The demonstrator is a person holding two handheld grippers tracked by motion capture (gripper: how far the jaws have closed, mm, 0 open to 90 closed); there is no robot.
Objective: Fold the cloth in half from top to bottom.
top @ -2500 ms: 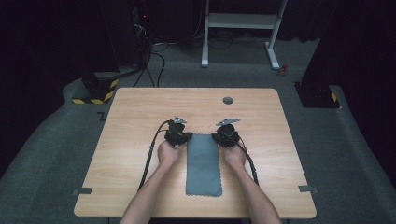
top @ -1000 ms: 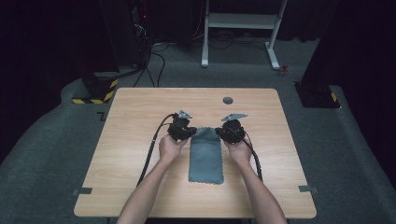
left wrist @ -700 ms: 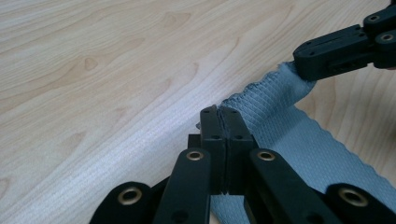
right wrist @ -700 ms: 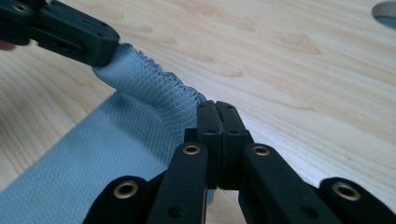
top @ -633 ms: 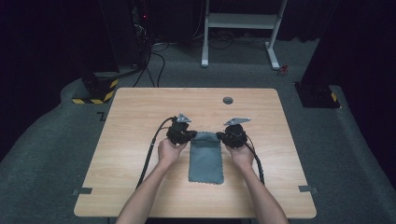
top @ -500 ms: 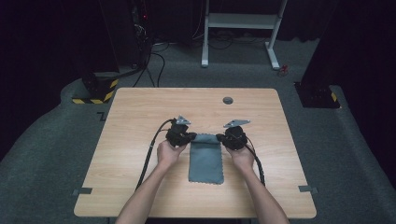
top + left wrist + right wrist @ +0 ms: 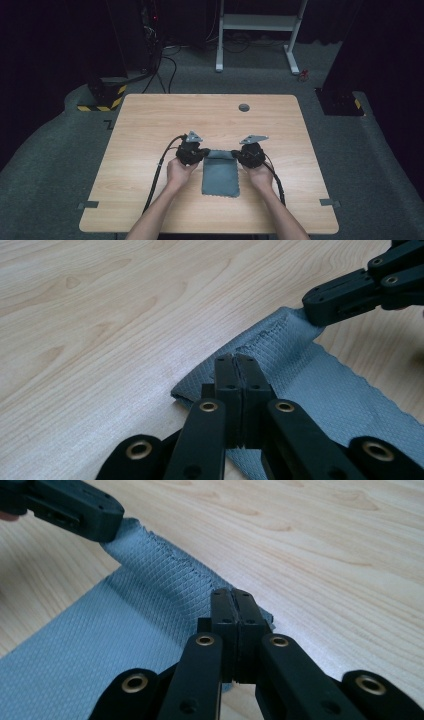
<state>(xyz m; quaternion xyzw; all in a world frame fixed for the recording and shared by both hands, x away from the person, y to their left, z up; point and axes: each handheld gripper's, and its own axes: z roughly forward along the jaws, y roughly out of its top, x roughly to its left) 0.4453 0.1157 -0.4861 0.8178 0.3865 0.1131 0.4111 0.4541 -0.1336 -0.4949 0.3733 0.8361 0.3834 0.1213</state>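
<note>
Between both hand-held grippers (image 7: 220,155), pinched cloth (image 7: 220,175)

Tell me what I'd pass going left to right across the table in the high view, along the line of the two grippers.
Bare table → black cable → left gripper → grey cloth → right gripper → bare table again.
</note>
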